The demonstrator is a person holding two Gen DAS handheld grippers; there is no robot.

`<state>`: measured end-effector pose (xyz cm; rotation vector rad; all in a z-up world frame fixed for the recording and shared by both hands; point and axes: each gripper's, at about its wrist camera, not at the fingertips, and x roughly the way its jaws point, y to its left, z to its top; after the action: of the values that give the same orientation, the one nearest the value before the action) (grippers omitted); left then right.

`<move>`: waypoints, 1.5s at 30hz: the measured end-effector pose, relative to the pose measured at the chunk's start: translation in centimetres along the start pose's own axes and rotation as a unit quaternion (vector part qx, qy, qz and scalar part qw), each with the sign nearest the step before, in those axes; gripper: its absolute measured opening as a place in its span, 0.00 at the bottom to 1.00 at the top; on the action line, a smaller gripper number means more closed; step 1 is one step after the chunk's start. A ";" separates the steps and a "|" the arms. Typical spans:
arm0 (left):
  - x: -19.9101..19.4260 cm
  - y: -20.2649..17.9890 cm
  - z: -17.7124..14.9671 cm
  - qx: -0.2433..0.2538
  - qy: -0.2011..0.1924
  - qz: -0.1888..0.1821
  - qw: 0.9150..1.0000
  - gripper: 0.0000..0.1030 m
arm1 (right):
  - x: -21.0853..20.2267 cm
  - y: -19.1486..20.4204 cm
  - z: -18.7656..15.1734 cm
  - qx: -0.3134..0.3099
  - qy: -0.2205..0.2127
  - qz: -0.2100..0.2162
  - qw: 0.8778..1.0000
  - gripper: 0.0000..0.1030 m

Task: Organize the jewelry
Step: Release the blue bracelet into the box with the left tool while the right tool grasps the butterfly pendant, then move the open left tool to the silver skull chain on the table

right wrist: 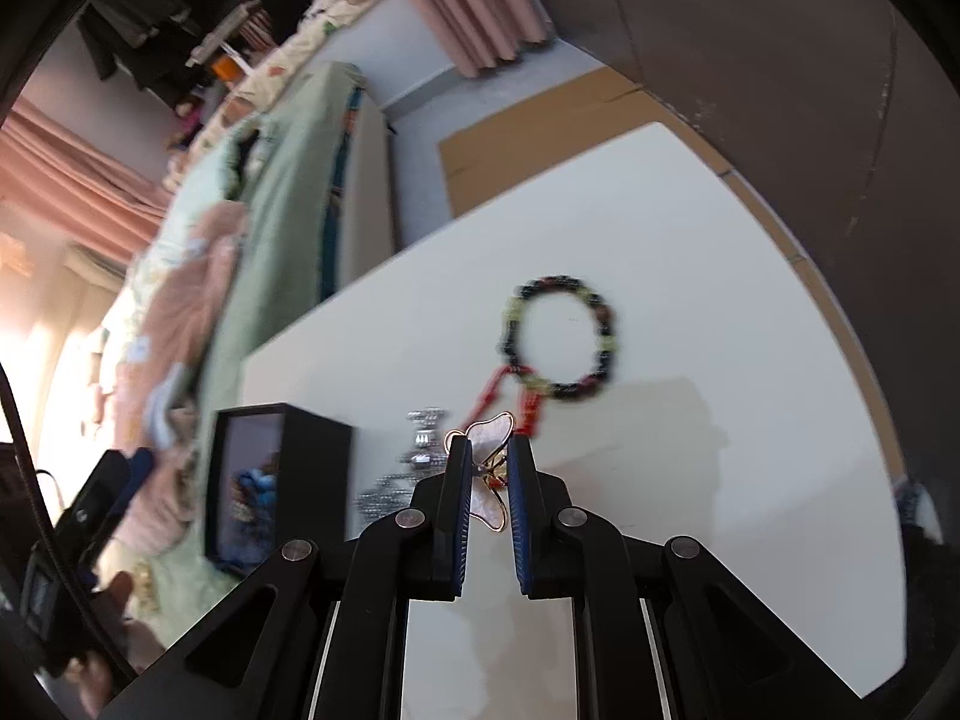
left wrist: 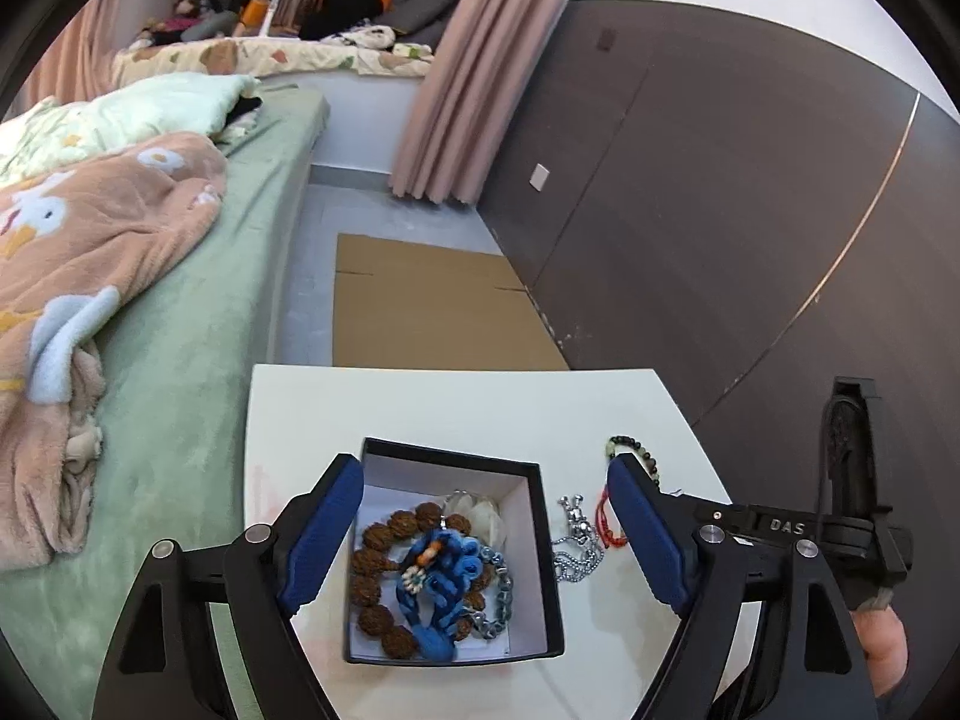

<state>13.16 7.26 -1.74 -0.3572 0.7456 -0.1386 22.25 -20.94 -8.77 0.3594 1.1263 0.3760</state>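
A black box on the white table holds a brown bead bracelet, a blue knotted cord and a silver chain. My left gripper is open, its jaws on either side of the box. Right of the box lie a silver chain, a red string and a dark bead bracelet. My right gripper is shut on a white butterfly clip, held above the table near the dark bead bracelet, the red string and the box.
A bed with a green sheet and a pink blanket runs along the table's left. Flat cardboard lies on the floor beyond the table. A dark wall panel stands on the right.
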 end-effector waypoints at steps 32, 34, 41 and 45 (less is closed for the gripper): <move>-1.4 2.3 0.5 -0.028 -0.015 0.027 0.999 0.92 | -0.1 6.1 -1.2 -0.014 -0.019 0.112 0.993 0.74; -1.3 1.8 0.5 -0.024 -0.014 0.022 0.999 0.92 | -0.7 5.1 -1.1 -0.006 -0.022 0.101 0.995 0.74; -1.1 -1.0 -0.4 -0.003 -0.015 0.007 1.000 0.92 | -1.9 2.6 -1.0 0.007 -0.026 0.082 0.996 0.74; -0.6 -2.7 -0.9 0.013 -0.013 -0.003 1.000 0.92 | -2.6 1.5 -1.2 0.010 -0.028 0.073 0.997 0.74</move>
<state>12.10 4.63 -0.96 -0.3356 0.7163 -0.1481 20.03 -20.67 -6.44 0.4684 1.0534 0.4806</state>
